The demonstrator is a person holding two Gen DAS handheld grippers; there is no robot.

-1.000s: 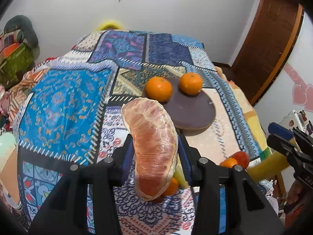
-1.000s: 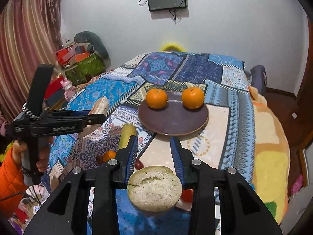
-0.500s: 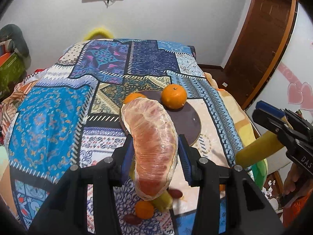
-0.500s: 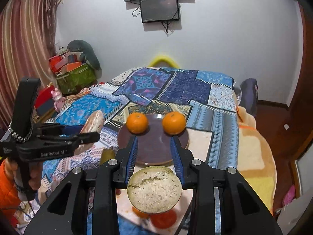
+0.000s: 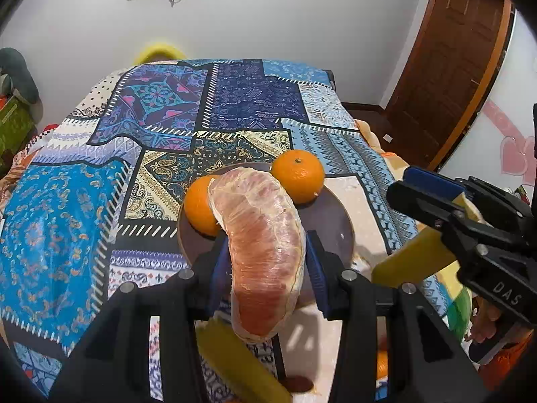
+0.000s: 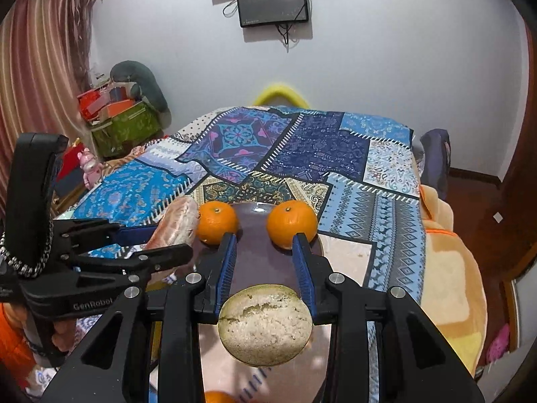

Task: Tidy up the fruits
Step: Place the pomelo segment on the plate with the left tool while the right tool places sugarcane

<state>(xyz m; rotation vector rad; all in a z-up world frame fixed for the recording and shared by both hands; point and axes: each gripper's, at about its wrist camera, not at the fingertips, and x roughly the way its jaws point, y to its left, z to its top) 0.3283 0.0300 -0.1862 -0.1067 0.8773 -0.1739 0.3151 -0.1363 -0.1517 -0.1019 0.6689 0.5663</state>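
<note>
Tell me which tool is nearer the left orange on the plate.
Left. The left tool, holding the pomelo segment, is right beside the left orange; the right tool, holding pomelo rind, sits farther back.

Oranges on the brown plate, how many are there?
2. One orange sits on the far left of the plate, the other orange on the far right. More small orange fruit lies off the plate, partly hidden below the grippers.

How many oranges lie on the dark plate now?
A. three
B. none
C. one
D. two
D: two oranges, one on the left and one on the right, sit at the far side of the dark plate.
</note>
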